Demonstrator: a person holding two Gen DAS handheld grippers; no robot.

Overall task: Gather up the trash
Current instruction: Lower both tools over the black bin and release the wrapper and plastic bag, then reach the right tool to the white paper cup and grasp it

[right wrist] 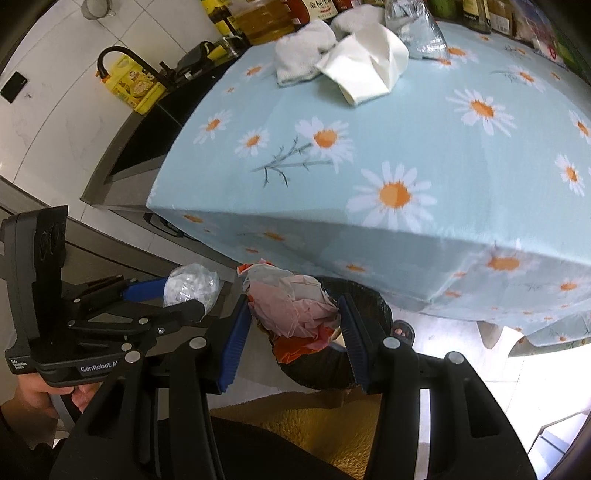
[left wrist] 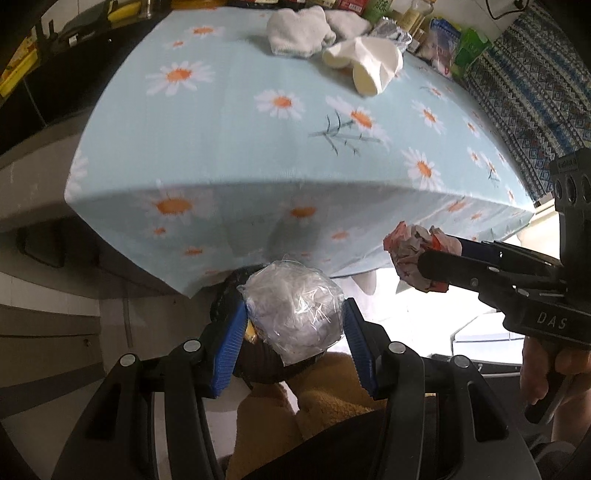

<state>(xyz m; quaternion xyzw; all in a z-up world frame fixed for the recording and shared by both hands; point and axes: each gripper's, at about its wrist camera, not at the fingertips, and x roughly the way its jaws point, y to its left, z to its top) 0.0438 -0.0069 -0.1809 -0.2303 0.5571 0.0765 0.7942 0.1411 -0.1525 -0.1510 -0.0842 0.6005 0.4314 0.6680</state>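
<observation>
My left gripper [left wrist: 295, 317] is shut on a crumpled clear plastic wad [left wrist: 293, 310] and holds it in front of the table's near edge, over a dark round bin [left wrist: 255, 365]. My right gripper [right wrist: 295, 314] is shut on a crumpled pink, white and red paper wrapper [right wrist: 291, 302], above the black trash bin [right wrist: 365, 314] on the floor. Each gripper shows in the other's view: the right one [left wrist: 424, 258] with the wrapper [left wrist: 413, 254], the left one [right wrist: 192, 295] with the plastic wad [right wrist: 190, 286]. White crumpled paper [left wrist: 369, 66] [right wrist: 365, 70] lies on the table's far side.
The table has a light-blue daisy cloth [left wrist: 240, 129] [right wrist: 443, 147]. White cloths [left wrist: 299, 29] [right wrist: 306, 48] and a clear plastic piece [right wrist: 417, 26] lie at the back, with bottles and packets behind. A counter with a yellow oil jug [right wrist: 129, 85] stands left. A yellow mat [right wrist: 332, 424] lies below.
</observation>
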